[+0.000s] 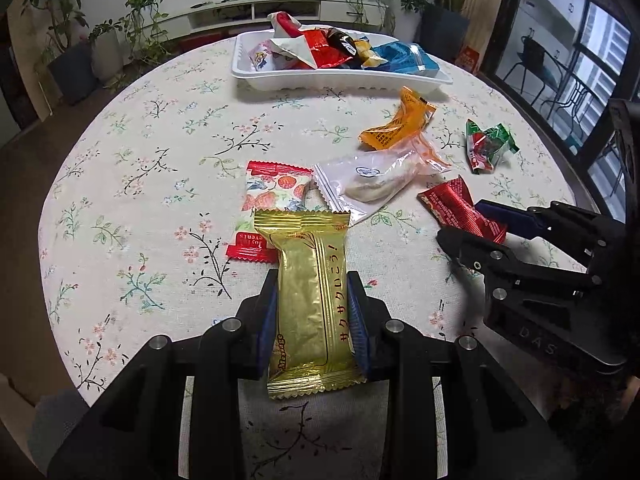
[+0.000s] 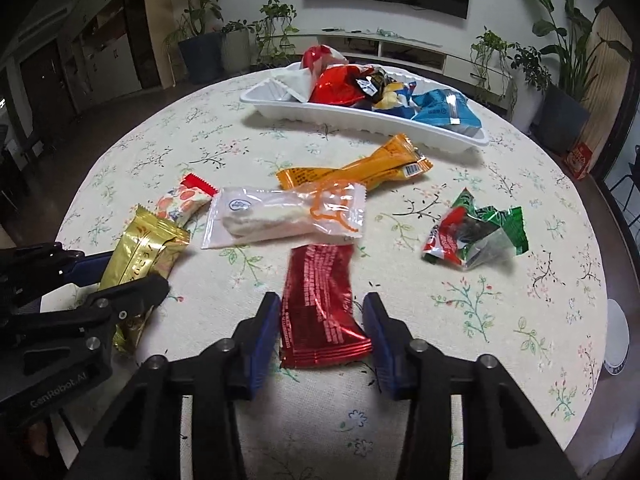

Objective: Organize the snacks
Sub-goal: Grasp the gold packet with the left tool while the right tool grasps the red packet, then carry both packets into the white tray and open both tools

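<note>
The left tongs [image 1: 313,312] are clamped on the gold packet [image 1: 310,300], whose long axis points toward the white tray [image 1: 344,80] far across the surface [image 1: 140,160]. The right tongs [image 2: 322,320] stand apart around the red packet [image 2: 320,304], not pressing; its length runs along the fingers.

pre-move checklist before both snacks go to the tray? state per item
1. Left hand-held gripper clamped on gold packet: ok.
2. Right hand-held gripper around red packet: pads not clearly pressing it, gaps show on both sides: not ok.
3. White tray has room: left end looks free: ok.
4. Path to tray: orange packet and clear packet lie between, flat on the table: ok if lifted.
5. Gold packet clear of strawberry packet: overlaps it in the left wrist view, contact cannot tell.
</note>
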Demonstrator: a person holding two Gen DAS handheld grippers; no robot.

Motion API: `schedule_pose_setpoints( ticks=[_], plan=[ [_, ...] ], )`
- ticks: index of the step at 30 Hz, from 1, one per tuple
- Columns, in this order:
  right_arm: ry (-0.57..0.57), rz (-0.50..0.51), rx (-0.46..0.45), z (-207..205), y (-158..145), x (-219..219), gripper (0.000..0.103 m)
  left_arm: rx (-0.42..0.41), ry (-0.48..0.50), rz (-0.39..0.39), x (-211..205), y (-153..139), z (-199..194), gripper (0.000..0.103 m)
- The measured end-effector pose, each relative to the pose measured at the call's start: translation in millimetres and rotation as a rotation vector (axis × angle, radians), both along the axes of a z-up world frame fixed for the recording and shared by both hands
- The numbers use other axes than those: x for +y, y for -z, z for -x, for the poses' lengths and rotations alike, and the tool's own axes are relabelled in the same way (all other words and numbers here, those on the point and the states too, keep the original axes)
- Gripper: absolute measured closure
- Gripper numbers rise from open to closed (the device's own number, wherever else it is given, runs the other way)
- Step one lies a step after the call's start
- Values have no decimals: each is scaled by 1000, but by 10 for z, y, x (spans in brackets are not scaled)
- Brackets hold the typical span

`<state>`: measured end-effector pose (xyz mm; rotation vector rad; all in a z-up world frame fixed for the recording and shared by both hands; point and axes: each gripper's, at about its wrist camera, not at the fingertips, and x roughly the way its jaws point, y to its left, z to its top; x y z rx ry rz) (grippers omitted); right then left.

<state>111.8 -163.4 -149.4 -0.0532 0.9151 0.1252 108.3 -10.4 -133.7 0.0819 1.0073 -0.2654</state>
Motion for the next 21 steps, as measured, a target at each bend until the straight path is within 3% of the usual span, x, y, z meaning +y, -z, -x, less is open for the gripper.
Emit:
schedule_pose_setpoints(
  ticks=[5, 10, 18, 21],
  plan=[
    [16, -45, 19, 39, -15, -79, 68, 23, 15, 40, 45, -16, -10, 74],
    [68, -174, 41, 159, -73, -332, 68, 44, 21, 111, 124, -74, 13, 74],
    [134, -474, 44, 309, -266, -850, 68, 79, 16, 344, 369, -344, -20, 74],
    [159, -542, 27, 316, -349, -1015, 68, 67, 7, 378, 447, -454, -84, 74]
  ],
)
